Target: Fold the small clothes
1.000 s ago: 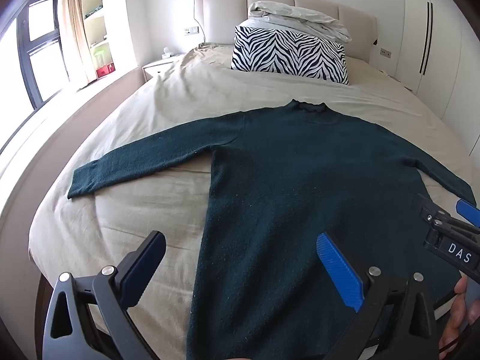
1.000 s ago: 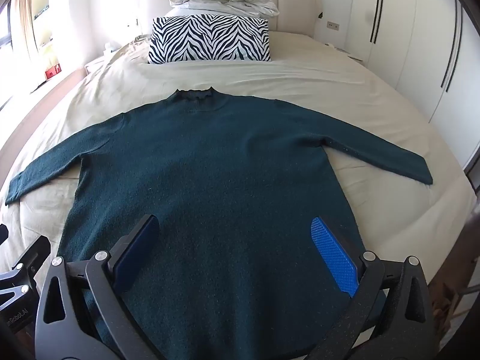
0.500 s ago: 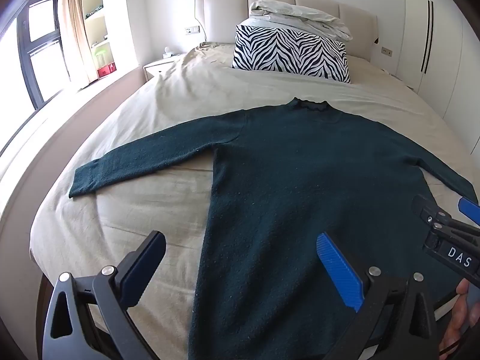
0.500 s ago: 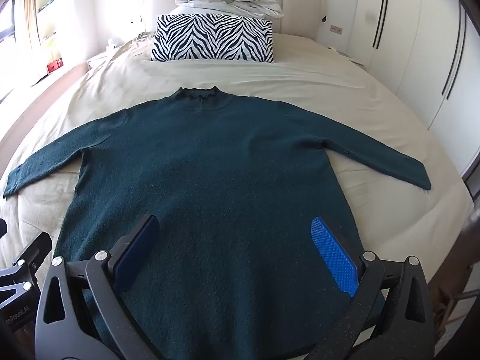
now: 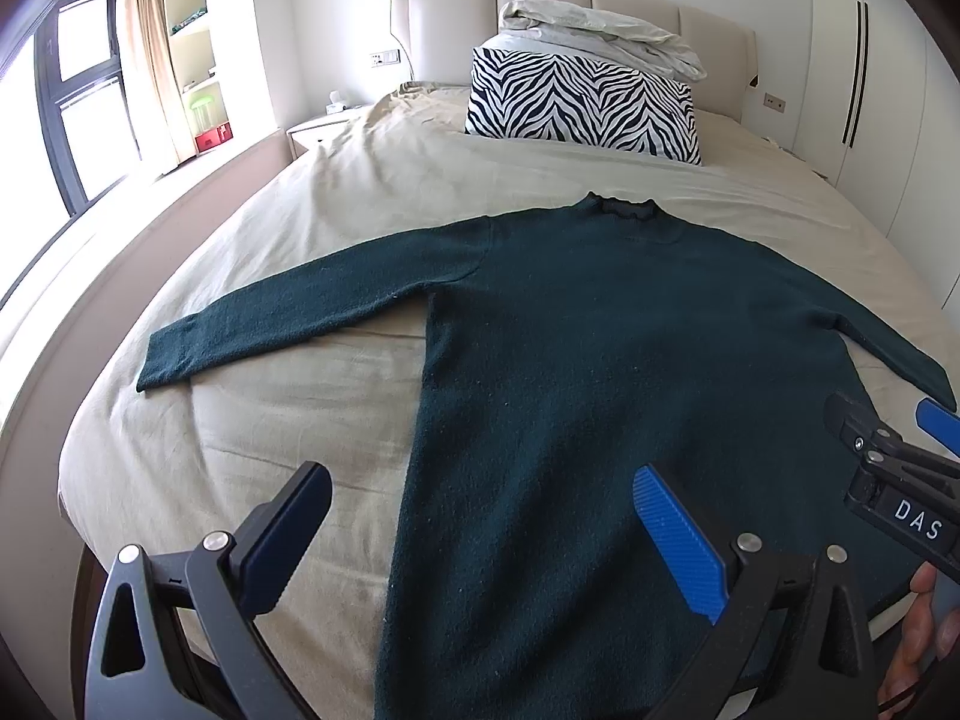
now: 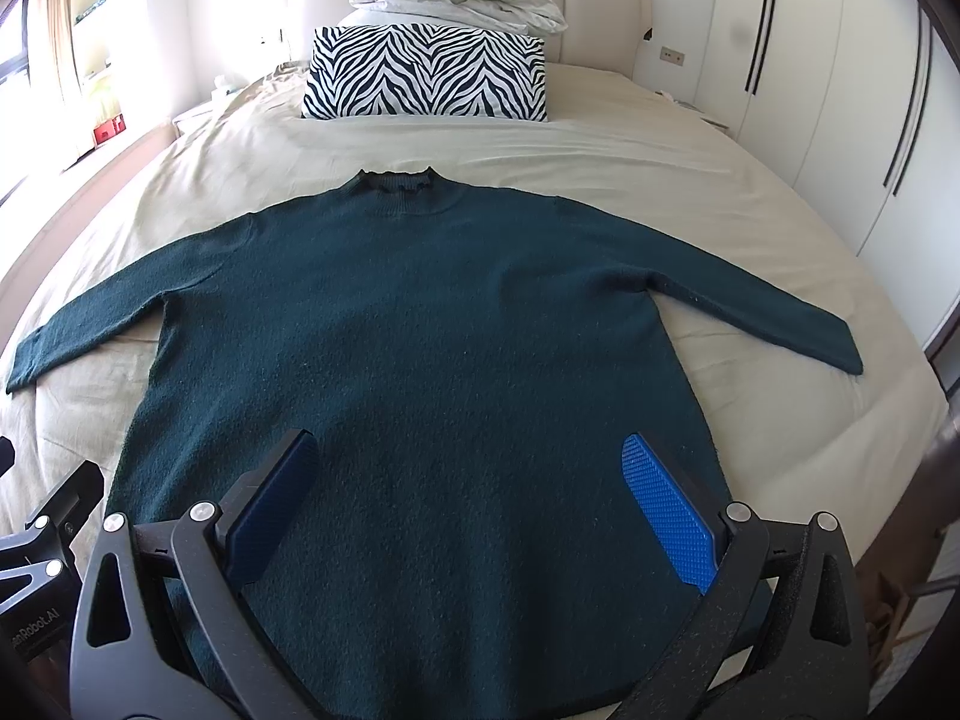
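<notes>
**Sweater laid flat, both grippers poised over the hem**

A dark green sweater (image 6: 420, 360) lies face up and spread flat on the bed (image 6: 690, 180), near its foot end. Nothing is folded yet. Spreading it out like this looks deliberate: with body and sleeves smooth, each edge can be reached and a fold line will run straight.

Its long axis runs from hem to collar, along the length of the bed. The collar (image 6: 399, 180) points away toward the zebra pillow (image 6: 426, 75) and the headboard; the hem is nearest the cameras. The sleeves run out to either side and angle slightly back toward the foot, so the left cuff (image 5: 153, 369) and right cuff (image 6: 840, 348) lie on bare sheet, well apart from the body.

The left gripper (image 5: 480, 531) hovers over the left side edge of the sweater near the hem, one finger above sheet, the other above knit. The right gripper (image 6: 474, 495) hangs over the lower body, both fingers above knit. Both have their fingers spread wide and grip nothing. I cannot tell whether either touches the cloth.

Held side by side at the hem, they seem set either to lift the bottom edge or to reach outward for the sleeves; a sleeve fold inward would be the likely first step.
</notes>
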The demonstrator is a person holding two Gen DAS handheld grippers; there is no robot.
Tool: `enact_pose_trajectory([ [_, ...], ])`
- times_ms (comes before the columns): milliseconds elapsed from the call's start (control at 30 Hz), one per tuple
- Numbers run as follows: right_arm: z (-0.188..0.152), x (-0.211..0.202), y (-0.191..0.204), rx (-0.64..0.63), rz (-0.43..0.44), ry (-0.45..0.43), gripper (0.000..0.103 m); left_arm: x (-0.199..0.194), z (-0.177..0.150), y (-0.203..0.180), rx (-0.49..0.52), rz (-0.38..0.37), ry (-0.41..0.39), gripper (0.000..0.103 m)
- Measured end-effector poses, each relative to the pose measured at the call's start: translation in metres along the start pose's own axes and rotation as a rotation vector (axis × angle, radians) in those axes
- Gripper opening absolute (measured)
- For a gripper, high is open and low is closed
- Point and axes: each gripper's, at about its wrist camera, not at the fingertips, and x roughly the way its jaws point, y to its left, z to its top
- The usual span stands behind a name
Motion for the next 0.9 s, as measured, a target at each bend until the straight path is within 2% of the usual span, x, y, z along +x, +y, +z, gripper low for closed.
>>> enact_pose_trajectory([
  [900,-0.0033,0.0026,0.0024,-0.003,-0.003,0.005,0.103,0.0005,-0.0021,-0.0009,-0.003,-0.002,0.003,0.103],
])
